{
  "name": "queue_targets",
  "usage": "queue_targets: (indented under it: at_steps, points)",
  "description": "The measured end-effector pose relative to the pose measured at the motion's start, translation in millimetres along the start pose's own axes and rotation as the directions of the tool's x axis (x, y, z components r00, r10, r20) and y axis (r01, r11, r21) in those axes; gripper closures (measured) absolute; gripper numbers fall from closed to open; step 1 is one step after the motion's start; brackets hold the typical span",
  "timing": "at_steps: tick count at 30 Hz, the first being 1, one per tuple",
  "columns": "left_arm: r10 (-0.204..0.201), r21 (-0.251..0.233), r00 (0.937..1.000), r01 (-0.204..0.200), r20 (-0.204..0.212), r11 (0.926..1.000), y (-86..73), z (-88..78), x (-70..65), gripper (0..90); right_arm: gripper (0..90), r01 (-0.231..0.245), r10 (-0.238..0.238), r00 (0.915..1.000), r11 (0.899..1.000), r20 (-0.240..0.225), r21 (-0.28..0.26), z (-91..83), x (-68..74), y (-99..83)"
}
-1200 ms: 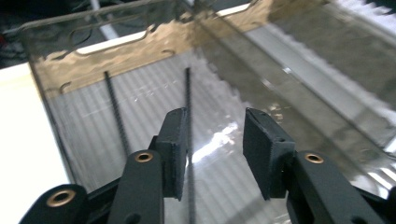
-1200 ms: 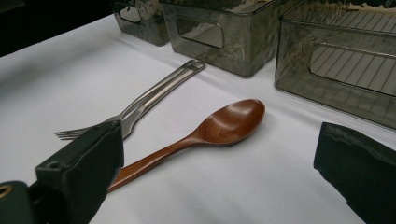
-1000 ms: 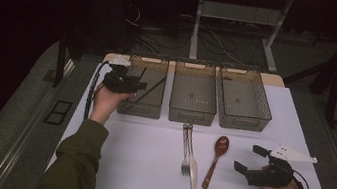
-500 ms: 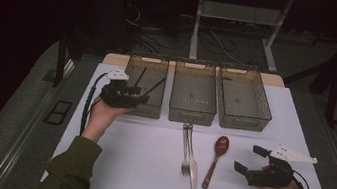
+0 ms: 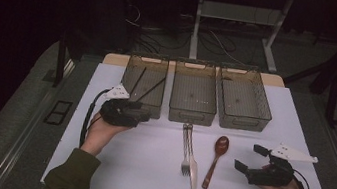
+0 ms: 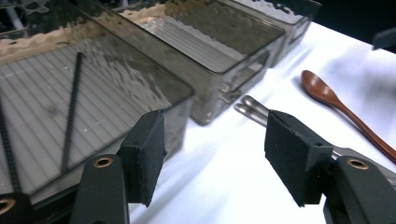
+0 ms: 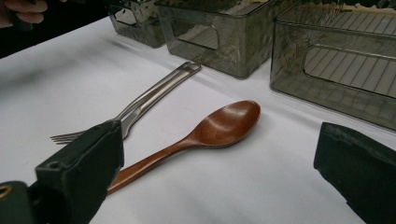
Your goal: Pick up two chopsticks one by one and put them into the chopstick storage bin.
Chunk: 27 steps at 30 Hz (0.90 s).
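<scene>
Just in front of the left bin [image 5: 144,82], the left gripper [image 5: 142,115] hangs over the white table [image 5: 146,162], jaws apart and just now widening, nothing between the pads [image 6: 144,154]. From above, two black chopsticks [image 5: 150,87] lie crossed in that bin, right behind the gripper; the left gripper view brings them up close, one chopstick [image 6: 71,112] running along the ribbed floor, and past the pads peek the handle ends of the fork and knife [image 6: 250,109] beside the middle bin [image 6: 219,51]. Over to the near right, the right gripper [image 5: 247,159] sits low, jaws wide apart and empty. Its own view looks straight along the wooden spoon [image 7: 205,135], bowl toward the bins, with the fork [image 7: 135,107] lying just to the side. The high view sets the layout: fork [image 5: 186,147] and knife [image 5: 191,163] touching side by side, spoon [image 5: 214,159] near them, all between the two hands, and the right bin [image 5: 244,98] holding nothing.
</scene>
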<state>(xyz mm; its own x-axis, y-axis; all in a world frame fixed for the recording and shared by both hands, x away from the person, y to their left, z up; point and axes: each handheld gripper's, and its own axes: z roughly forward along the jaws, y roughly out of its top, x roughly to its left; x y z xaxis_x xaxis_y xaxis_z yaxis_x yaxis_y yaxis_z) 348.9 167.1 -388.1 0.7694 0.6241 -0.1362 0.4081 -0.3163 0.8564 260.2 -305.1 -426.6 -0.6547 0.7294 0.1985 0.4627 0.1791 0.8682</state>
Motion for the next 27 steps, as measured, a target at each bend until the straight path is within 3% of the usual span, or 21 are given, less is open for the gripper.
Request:
queue_targets:
  at_steps: [10, 19, 27]
  points:
    - [0.05, -0.014, 0.9971, -0.049, 0.057, 0.9987, -19.1, -3.5, -22.3, 31.3, 1.1, 0.007, -0.007, 1.0, 1.0, -0.002, 0.006, -1.9, 2.0, -1.8]
    - [0.056, -0.028, 0.9939, -0.054, 0.095, 0.9982, -40.9, -9.2, -32.9, 22.6, 1.1, 0.009, -0.009, 0.9999, 1.0, -0.005, 0.005, -1.8, 2.6, -1.6]
    - [0.076, -0.018, 0.9942, -0.075, 0.076, 0.9971, -56.9, -10.2, -41.9, 12.9, 1.1, 0.007, -0.007, 1.0, 1.0, -0.006, 0.007, -2.0, 3.7, -1.7]
